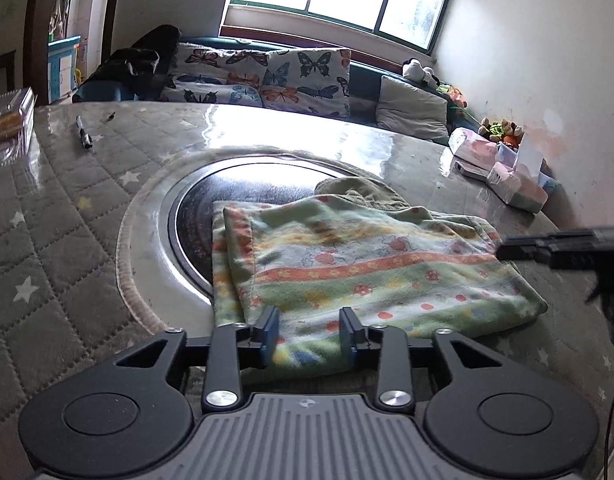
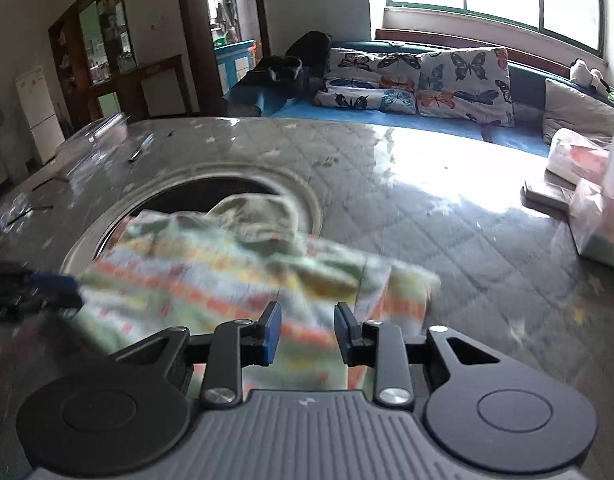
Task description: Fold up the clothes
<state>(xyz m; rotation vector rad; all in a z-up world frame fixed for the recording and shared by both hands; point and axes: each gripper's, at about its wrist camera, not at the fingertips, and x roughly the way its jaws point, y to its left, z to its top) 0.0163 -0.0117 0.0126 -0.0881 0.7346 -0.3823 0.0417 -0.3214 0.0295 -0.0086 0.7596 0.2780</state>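
Note:
A green, orange and white patterned garment (image 1: pixel 347 264) lies folded flat on the table, partly over the round metal plate (image 1: pixel 187 216). My left gripper (image 1: pixel 309 334) is open and empty, just above the garment's near edge. My right gripper (image 2: pixel 307 334) is open and empty over the garment (image 2: pixel 235 272), which is blurred in the right wrist view. The right gripper's fingers show at the garment's right side in the left wrist view (image 1: pixel 547 246). The left gripper's fingers show at the left in the right wrist view (image 2: pixel 31 290).
The quilted table cover (image 1: pixel 59 240) is under clear plastic. A pen (image 1: pixel 84 133) and a clear plastic box (image 1: pixel 11 124) lie far left. Tissue packs and boxes (image 1: pixel 503 168) stand at the right by the wall. A sofa with butterfly cushions (image 2: pixel 419 76) stands behind the table.

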